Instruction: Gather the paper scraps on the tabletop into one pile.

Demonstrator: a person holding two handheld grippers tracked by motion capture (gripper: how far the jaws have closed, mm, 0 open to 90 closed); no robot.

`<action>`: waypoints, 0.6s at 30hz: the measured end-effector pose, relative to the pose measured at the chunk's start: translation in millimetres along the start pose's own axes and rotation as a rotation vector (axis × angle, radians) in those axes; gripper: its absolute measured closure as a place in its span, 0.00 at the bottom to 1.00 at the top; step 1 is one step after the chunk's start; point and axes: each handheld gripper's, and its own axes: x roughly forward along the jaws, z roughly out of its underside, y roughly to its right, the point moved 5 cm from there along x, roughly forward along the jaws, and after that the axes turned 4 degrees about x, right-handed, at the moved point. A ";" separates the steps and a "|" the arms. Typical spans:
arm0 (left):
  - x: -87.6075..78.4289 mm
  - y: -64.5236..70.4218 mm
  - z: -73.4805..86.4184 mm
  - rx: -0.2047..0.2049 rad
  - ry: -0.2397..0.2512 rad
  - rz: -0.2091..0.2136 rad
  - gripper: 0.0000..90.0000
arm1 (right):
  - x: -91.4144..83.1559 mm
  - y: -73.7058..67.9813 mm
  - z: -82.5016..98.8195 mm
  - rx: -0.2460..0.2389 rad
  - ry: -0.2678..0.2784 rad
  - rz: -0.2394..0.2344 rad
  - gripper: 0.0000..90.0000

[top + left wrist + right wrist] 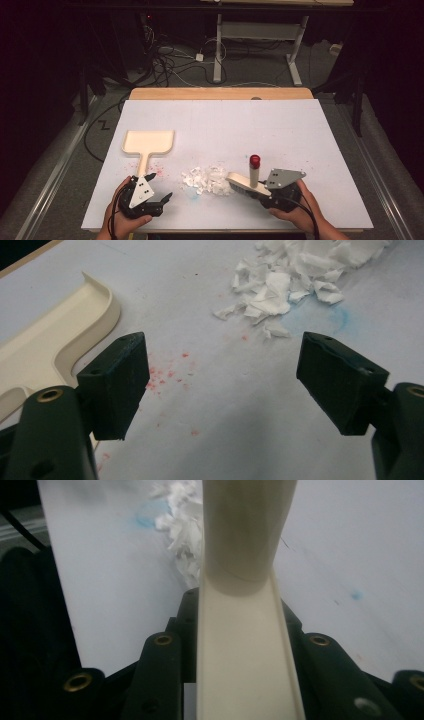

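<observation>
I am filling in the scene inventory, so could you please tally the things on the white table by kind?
Dustpan, cream: 1
Brush, cream with a red-capped handle, held in the right tongs: 1
Pile of torn white paper scraps: 1
Tongs, counting the open left tongs: 2
Total: 5

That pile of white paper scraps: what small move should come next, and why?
Probably the left gripper should close on the dustpan handle. Its fingers stand open with nothing between them, the handle just beside them. The right gripper already clamps the brush, whose bristles sit at the scraps' right edge, so sweeping left needs the pan held steady.
</observation>
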 end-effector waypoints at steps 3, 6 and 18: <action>0.6 -0.2 0.5 0.003 -0.002 0.004 0.23 | 8.7 -2.6 -9.0 -0.019 0.000 -0.003 0.76; 1.4 -0.4 1.3 0.001 -0.004 0.009 0.23 | 22.9 -5.3 -24.1 -0.035 0.017 -0.005 0.76; -2.1 -1.6 1.9 -0.001 0.001 -0.002 0.23 | 5.7 7.9 -34.6 -0.006 0.089 0.006 0.76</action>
